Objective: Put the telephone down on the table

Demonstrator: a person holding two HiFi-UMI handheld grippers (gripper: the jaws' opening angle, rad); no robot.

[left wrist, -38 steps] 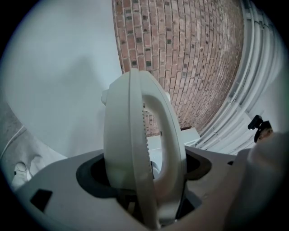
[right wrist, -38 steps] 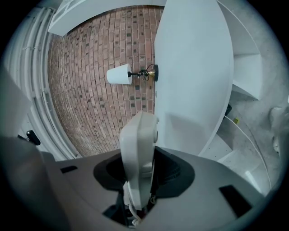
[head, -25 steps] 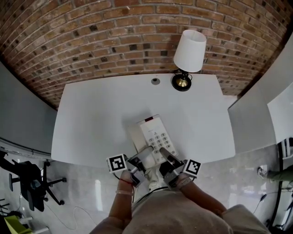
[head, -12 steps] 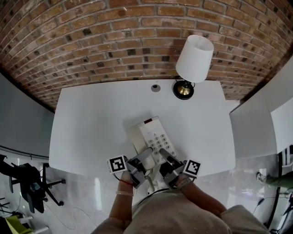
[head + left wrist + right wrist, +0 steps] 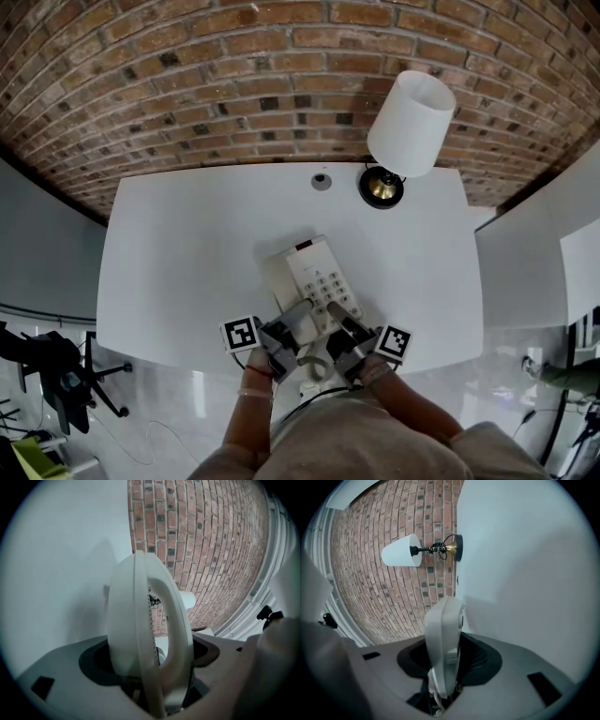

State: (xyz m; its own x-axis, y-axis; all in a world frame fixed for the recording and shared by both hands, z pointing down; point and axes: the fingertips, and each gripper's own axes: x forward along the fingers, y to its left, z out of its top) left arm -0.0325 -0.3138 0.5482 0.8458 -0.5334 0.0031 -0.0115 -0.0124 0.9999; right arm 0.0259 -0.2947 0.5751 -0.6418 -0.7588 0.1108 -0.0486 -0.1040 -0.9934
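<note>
A white desk telephone (image 5: 314,281), with a keypad and its handset on the left side, is at the front middle of the white table (image 5: 187,244). My left gripper (image 5: 302,317) is shut on the near left end, over the handset (image 5: 150,639). My right gripper (image 5: 336,317) is shut on the near right edge of the telephone (image 5: 443,634). Both grippers reach in over the table's front edge. Whether the telephone rests on the table or hangs just above it I cannot tell. Its cord (image 5: 314,366) loops down behind the grippers.
A lamp (image 5: 408,127) with a white shade and a brass base stands at the back right of the table, and a small round cable hole (image 5: 322,181) lies to its left. A brick wall runs behind. An office chair (image 5: 56,375) stands on the floor at the lower left.
The view has tilted a little, so the lamp and the wall sit differently in the frame. The telephone and both grippers have barely moved.
</note>
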